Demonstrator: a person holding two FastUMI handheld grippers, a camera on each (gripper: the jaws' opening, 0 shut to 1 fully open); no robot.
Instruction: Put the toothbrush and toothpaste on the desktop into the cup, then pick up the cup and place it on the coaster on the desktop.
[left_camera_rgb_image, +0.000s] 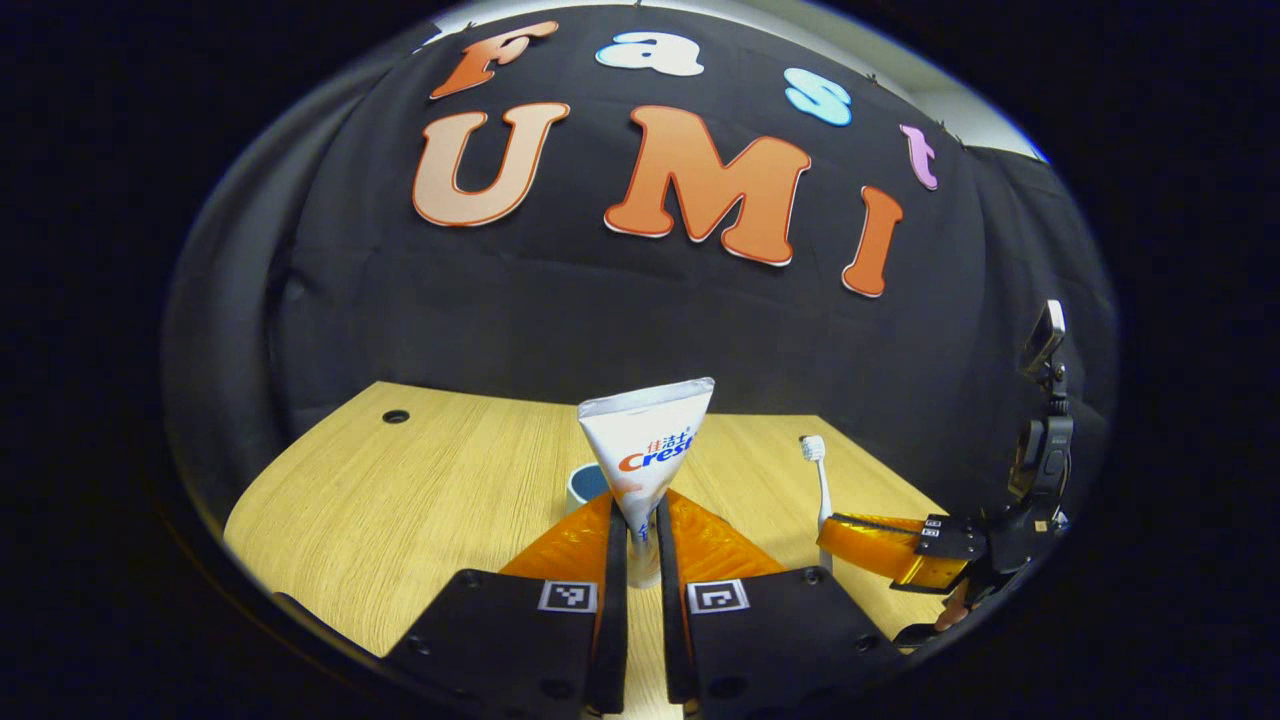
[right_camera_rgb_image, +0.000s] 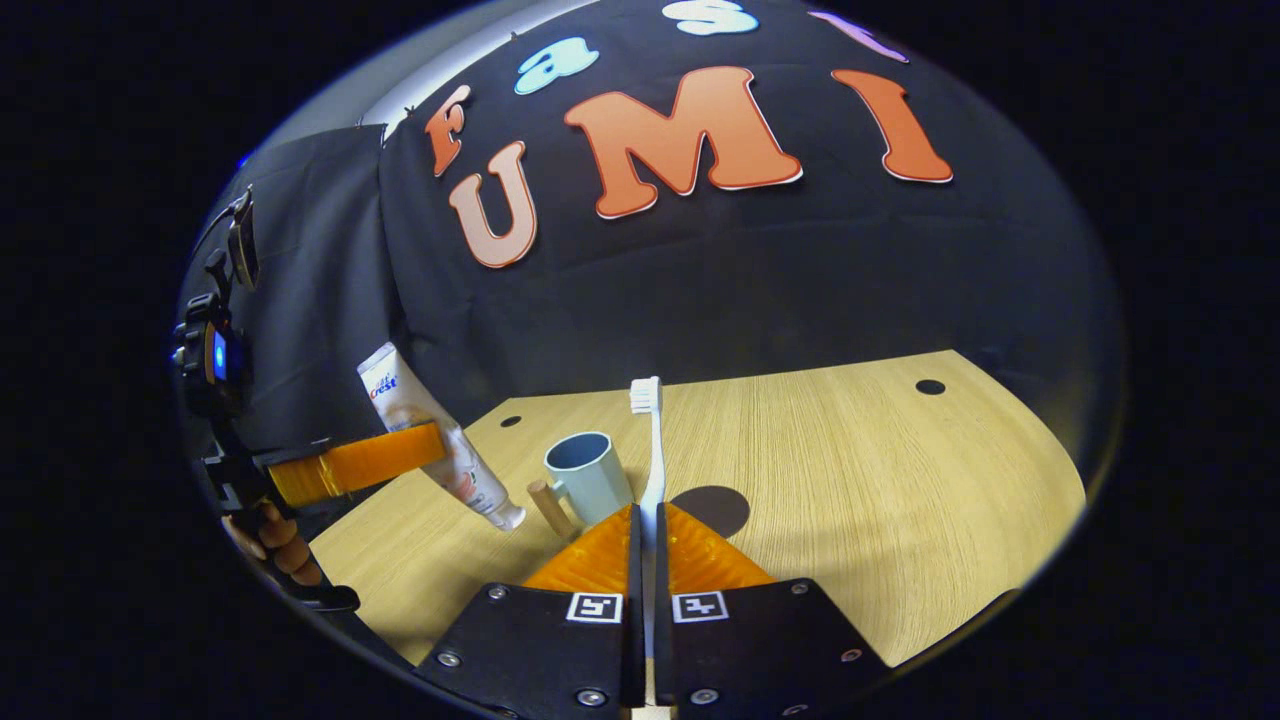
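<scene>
White toothpaste (left_camera_rgb_image: 647, 440) stands clamped in left tool (left_camera_rgb_image: 640, 535), above cup (left_camera_rgb_image: 585, 485).

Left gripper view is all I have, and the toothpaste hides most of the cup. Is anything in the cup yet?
Observer: No. In the right gripper view the cup stands upright on the desktop with nothing showing inside.
Operator: Where is the coaster?
Observer: The dark round coaster lies flat on the desktop just beside the cup, with nothing on it.
Operator: How does the toothpaste hang?
Observer: The toothpaste is tilted, cap end down, near the cup's wooden handle, clamped in the left gripper.
</scene>
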